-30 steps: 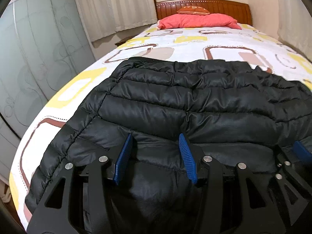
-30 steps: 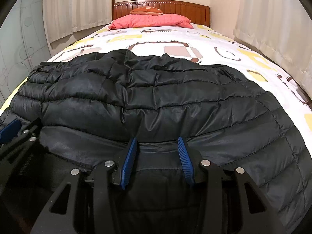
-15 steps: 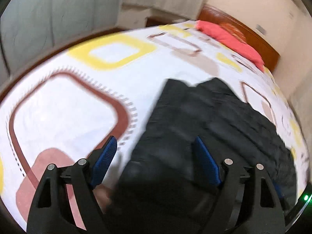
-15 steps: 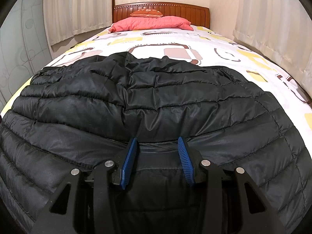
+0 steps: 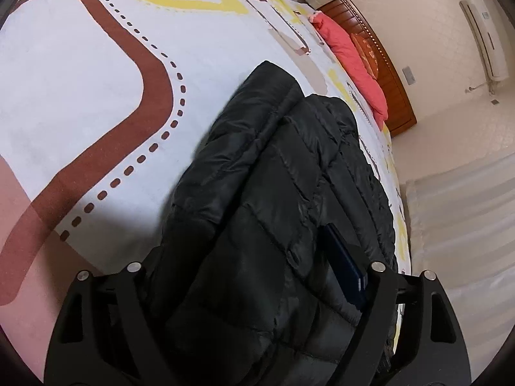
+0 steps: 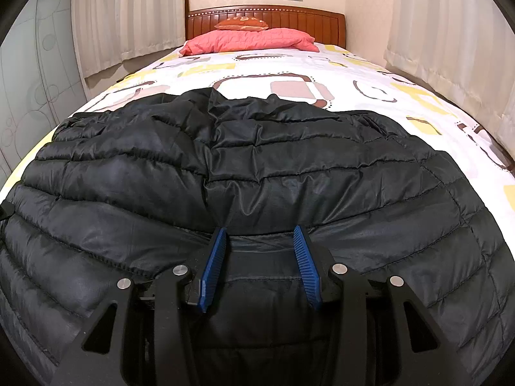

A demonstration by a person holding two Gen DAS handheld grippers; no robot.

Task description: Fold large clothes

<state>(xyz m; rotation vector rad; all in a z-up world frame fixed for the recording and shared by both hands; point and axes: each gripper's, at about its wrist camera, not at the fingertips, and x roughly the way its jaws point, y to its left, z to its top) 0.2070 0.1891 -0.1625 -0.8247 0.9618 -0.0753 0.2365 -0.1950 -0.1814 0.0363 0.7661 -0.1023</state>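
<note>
The right gripper [image 6: 260, 257] gripped a fold of the black puffer jacket [image 6: 257, 167] spread over the patterned bedspread [image 6: 289, 67]. The left gripper [image 5: 254, 276], its jaws just widened, straddled the jacket's bunched edge, grip unclear.

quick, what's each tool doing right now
left tool: jaws wide around the side of the jacket, just been closing a little; whether it grips cannot be told
right tool: closed on the jacket's near hem
</note>
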